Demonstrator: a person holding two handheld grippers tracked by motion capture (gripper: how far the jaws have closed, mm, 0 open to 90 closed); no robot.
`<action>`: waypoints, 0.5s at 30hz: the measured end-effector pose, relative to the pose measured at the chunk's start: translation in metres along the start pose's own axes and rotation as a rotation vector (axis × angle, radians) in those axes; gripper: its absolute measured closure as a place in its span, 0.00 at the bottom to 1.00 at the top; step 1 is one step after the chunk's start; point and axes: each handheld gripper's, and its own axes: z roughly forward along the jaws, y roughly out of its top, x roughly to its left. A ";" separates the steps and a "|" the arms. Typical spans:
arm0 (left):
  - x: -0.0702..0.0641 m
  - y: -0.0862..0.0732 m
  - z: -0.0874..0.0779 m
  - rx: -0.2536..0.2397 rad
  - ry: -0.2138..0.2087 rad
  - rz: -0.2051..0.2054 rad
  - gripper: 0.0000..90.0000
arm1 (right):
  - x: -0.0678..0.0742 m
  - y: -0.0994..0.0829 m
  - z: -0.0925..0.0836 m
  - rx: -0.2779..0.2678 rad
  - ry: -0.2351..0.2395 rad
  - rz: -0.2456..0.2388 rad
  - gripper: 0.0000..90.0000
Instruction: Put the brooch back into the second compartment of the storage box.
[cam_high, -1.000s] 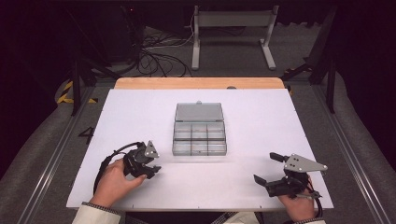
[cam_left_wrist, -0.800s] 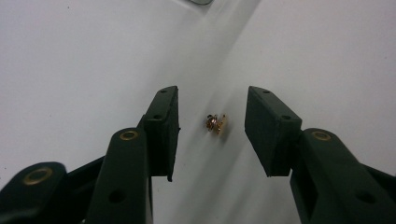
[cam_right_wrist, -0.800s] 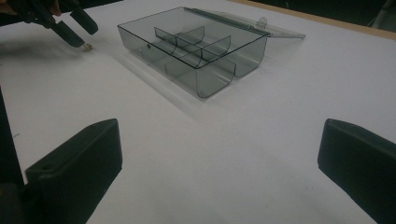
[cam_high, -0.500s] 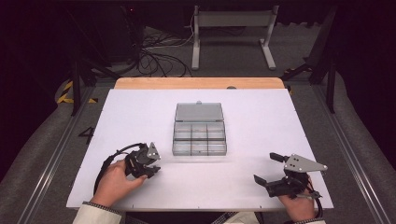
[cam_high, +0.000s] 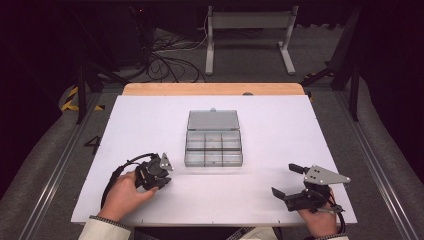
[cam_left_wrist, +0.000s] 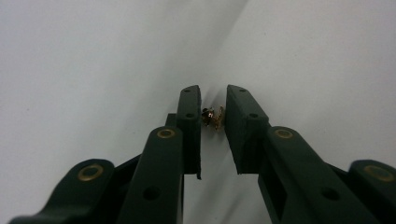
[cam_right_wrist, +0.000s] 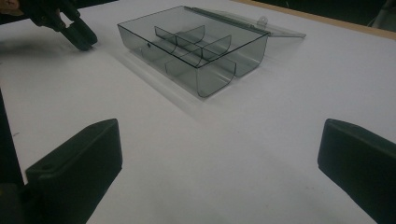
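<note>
My left gripper (cam_high: 159, 179) rests low on the white table at the front left, its jaws pointing down. In the left gripper view its jaws have just been closing, and the left gripper (cam_left_wrist: 213, 92) is shut on a small brass-coloured part (cam_left_wrist: 212, 117) pinched between both pads. A clear plastic compartment box (cam_high: 213, 145) sits mid-table with its lid (cam_high: 212, 120) folded back flat; its compartments look empty (cam_right_wrist: 196, 46). My right gripper (cam_high: 286, 180) lies at the front right, wide open, nothing between its jaws (cam_right_wrist: 219, 158). The left gripper (cam_right_wrist: 79, 35) also appears far off in the right gripper view.
The white tabletop (cam_high: 280, 130) ends in a wooden strip (cam_high: 215, 89) at the far side. Beyond it, on the dark floor, stand a metal frame (cam_high: 250, 20) and loose cables (cam_high: 165, 55). Rails run along both sides of the table.
The left gripper's jaws have drawn together from partly open to nearly touching. Both hands and the box have stayed where they were.
</note>
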 end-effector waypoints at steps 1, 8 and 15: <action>0.000 0.000 0.000 0.001 -0.002 0.005 0.87 | 0.000 0.000 0.000 0.000 0.000 0.001 0.01; 0.001 0.000 0.000 0.000 -0.011 -0.007 0.87 | 0.000 0.000 0.000 0.001 0.001 0.000 0.01; 0.000 0.000 -0.003 -0.013 -0.006 -0.008 0.87 | 0.000 0.000 0.000 0.002 0.002 0.001 0.01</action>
